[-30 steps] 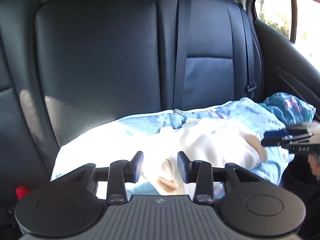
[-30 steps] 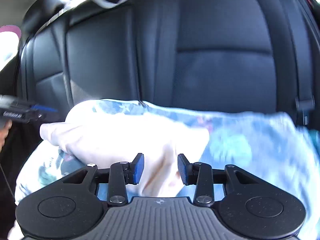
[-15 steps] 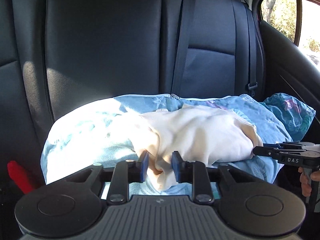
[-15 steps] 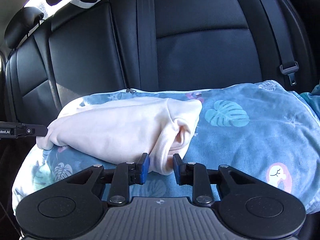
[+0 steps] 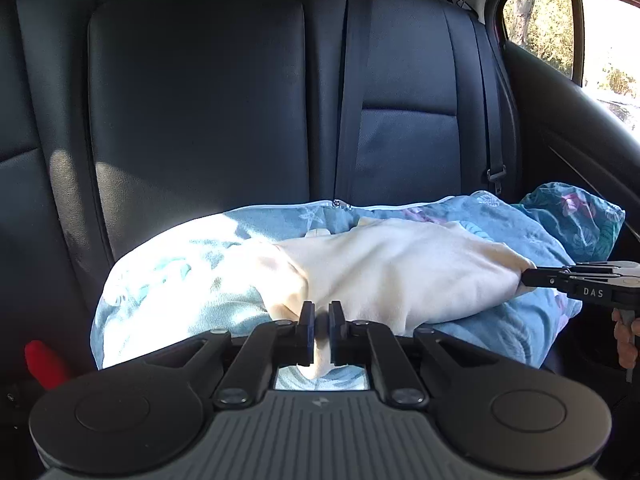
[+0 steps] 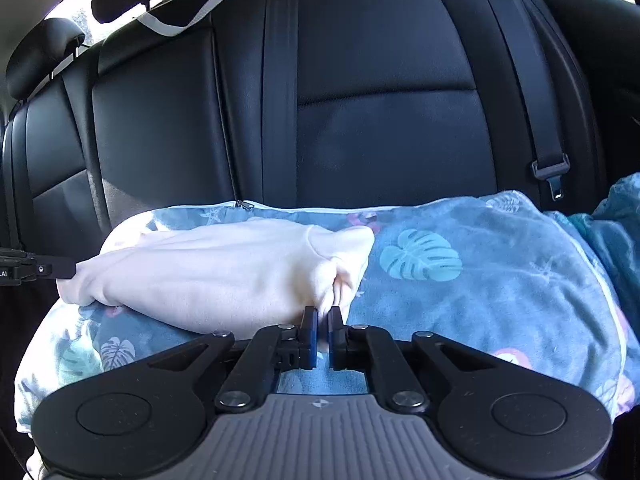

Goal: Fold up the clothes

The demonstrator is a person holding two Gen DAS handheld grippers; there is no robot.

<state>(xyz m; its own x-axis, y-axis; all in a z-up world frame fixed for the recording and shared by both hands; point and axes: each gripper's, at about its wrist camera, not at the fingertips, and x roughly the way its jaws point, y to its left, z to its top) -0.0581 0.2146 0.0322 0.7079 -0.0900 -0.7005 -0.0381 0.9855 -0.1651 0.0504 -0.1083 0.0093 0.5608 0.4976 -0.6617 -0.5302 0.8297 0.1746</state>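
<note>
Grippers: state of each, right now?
Left gripper: shut on the cream garment, near edge.
Right gripper: shut on the cream garment, opposite end.

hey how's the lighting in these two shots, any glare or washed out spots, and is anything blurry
Left wrist view: sunlight blows out the left end of the blue cushion to near white; the car window is overexposed. Right wrist view: softer, more even light on the cream garment; only the top corners glare. Both are sharp, with fisheye bending at the edges.
</note>
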